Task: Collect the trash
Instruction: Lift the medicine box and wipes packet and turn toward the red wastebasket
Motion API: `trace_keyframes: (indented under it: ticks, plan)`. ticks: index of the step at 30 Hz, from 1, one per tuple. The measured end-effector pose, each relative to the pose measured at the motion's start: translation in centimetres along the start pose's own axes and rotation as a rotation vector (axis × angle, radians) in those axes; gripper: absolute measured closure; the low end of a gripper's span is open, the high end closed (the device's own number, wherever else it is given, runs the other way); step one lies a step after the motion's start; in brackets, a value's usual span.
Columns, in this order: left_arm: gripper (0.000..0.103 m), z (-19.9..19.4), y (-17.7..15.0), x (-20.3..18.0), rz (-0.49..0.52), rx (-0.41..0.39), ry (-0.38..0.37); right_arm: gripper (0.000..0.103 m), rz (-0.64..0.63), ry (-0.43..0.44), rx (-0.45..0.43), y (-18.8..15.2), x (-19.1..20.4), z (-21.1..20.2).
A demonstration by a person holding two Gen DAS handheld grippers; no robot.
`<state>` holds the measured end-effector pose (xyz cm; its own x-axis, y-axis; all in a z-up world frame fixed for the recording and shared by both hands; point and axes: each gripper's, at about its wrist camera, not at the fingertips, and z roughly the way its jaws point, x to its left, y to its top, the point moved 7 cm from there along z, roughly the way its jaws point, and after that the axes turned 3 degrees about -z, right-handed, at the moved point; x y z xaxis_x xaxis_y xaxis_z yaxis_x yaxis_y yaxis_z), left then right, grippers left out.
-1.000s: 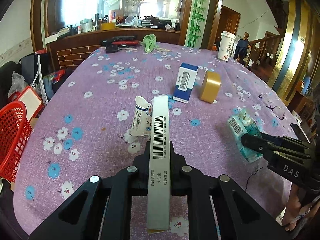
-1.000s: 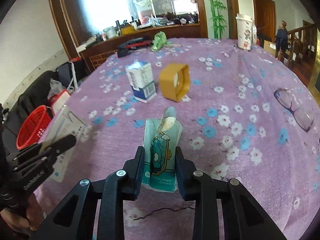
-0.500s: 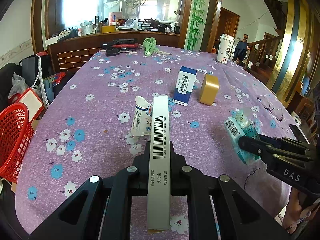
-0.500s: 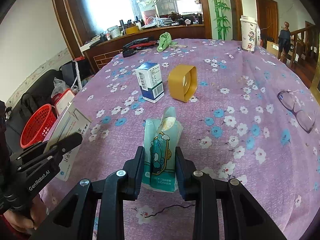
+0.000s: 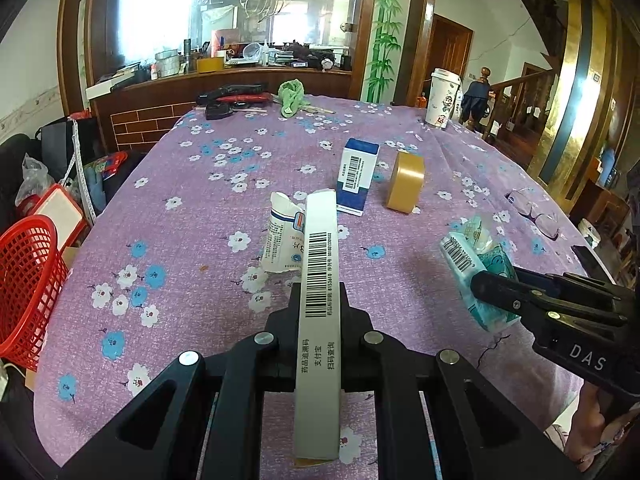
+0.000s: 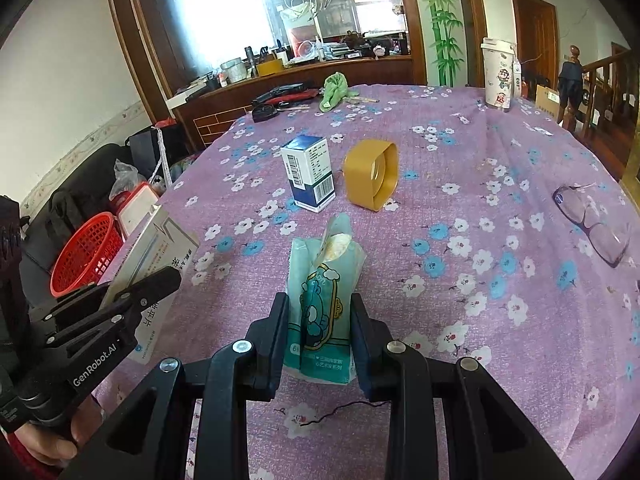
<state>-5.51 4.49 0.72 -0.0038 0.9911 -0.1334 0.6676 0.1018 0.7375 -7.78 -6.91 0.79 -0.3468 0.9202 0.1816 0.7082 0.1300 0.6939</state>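
My left gripper (image 5: 320,300) is shut on a flat white barcoded box (image 5: 320,280), held above the purple flowered tablecloth (image 5: 180,208). My right gripper (image 6: 319,308) is shut on a teal tissue pack (image 6: 322,280), also lifted. The tissue pack (image 5: 476,268) and right gripper (image 5: 496,292) show at the right of the left wrist view. The white box (image 6: 156,248) and left gripper (image 6: 160,280) show at the left of the right wrist view. A crumpled white packet (image 5: 282,240), a blue-and-white box (image 5: 356,176) and a yellow tape roll (image 5: 406,182) lie on the table.
A red basket (image 5: 28,280) stands off the table's left edge, also in the right wrist view (image 6: 86,252). Glasses (image 6: 592,220) lie at the right. A paper cup (image 5: 442,98), green cloth (image 5: 291,96) and tools (image 5: 236,96) sit at the far end.
Both grippers have risen and pulled back from the table with their items held; the table objects look farther off.
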Motion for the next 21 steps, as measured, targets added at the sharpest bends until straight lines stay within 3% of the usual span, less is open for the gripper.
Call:
trace_keyframes:
  ticks: [21]
  plan:
    - [0.091,-0.07,0.12,0.14,-0.003,-0.005,0.002,0.072,0.005,0.002,0.007,0.00,-0.04,0.13]
